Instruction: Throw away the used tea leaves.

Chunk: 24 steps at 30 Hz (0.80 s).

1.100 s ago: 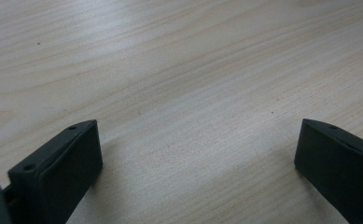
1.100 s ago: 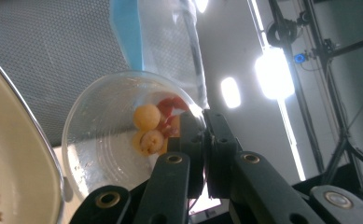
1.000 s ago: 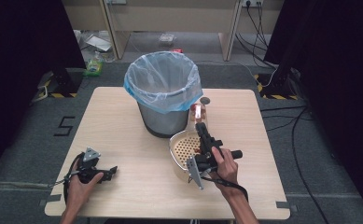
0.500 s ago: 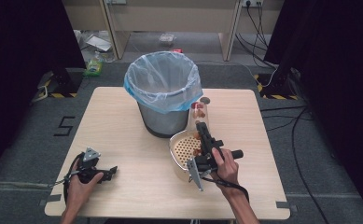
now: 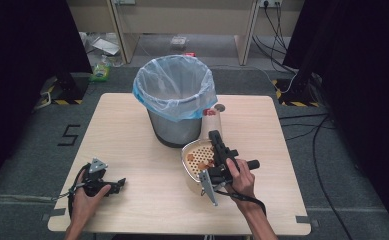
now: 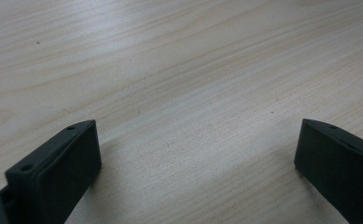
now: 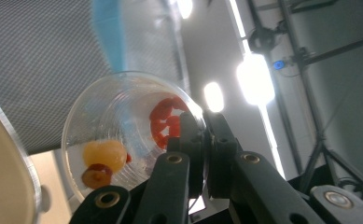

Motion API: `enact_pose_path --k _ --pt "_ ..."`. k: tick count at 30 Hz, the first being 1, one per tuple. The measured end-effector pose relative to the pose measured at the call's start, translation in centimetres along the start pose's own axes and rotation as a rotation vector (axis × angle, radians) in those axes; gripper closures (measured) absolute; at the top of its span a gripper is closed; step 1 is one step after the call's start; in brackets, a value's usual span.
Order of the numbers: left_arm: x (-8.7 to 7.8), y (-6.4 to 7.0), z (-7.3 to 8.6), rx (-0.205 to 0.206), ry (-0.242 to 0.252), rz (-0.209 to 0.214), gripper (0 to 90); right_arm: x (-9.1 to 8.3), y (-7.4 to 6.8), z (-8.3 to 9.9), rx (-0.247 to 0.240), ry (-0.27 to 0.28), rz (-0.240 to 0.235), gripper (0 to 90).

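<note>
Black jaws on clear round cup (image 7: 123, 135)

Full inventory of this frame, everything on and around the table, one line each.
Light wooden table: 1, pale wood, centre of the high view.
Grey mesh waste bin with pale blue plastic liner: 1, on the table, far middle.
Cream perforated colander bowl: 1, on the table in front of the bin, orange bits inside.
Clear plastic cup: 1, transparent, red and orange pieces inside, held at its rim, tipped.
Small grey round object: 1, on the table right of the bin; identity unclear.
Green packet: 1, on the floor, far left.
Left gripper: 1, black, open, near left table.
Right gripper: 1, black, shut on the cup rim.
</note>
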State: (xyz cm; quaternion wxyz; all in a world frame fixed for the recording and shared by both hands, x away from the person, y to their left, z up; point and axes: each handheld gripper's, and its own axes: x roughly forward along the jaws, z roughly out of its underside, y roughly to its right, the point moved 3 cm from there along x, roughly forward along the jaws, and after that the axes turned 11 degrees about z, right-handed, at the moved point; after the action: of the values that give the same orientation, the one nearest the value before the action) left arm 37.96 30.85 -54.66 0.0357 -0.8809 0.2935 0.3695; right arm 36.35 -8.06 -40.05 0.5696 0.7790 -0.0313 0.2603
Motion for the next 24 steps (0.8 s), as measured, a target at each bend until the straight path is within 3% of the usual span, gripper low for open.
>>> enact_pose_path --k 3,4,5,6,10,14,19,24 --pt "0.0 0.0 0.0 0.0 0.0 0.0 0.0 0.1 -0.3 0.2 0.005 -0.013 -0.018 87.6" --pt "0.0 0.0 0.0 0.0 -0.001 0.0 0.0 -0.1 -0.2 -0.3 -0.019 0.033 0.006 87.6" --pt "0.0 0.0 0.0 -0.001 0.001 0.0 0.0 0.3 -0.4 0.0 -0.048 0.016 -0.013 87.6" --pt "0.0 0.0 0.0 -0.001 0.001 0.0 0.0 0.4 -0.9 0.4 -0.013 -0.019 -0.026 87.6" --pt "0.0 0.0 0.0 -0.001 0.0 0.0 0.0 0.3 -0.6 -0.3 -0.02 0.012 -0.014 87.6" --pt "0.0 0.0 0.0 0.001 -0.001 0.0 0.0 0.8 0.2 0.1 0.066 -0.039 -0.027 87.5" --pt "0.0 0.0 0.0 0.0 -0.001 0.0 0.0 1.5 1.0 1.7 0.222 -0.145 -0.073 87.5" --pt "0.0 0.0 0.0 0.0 -0.001 0.0 0.0 2.2 1.2 3.2 0.32 -0.232 -0.121 87.4"
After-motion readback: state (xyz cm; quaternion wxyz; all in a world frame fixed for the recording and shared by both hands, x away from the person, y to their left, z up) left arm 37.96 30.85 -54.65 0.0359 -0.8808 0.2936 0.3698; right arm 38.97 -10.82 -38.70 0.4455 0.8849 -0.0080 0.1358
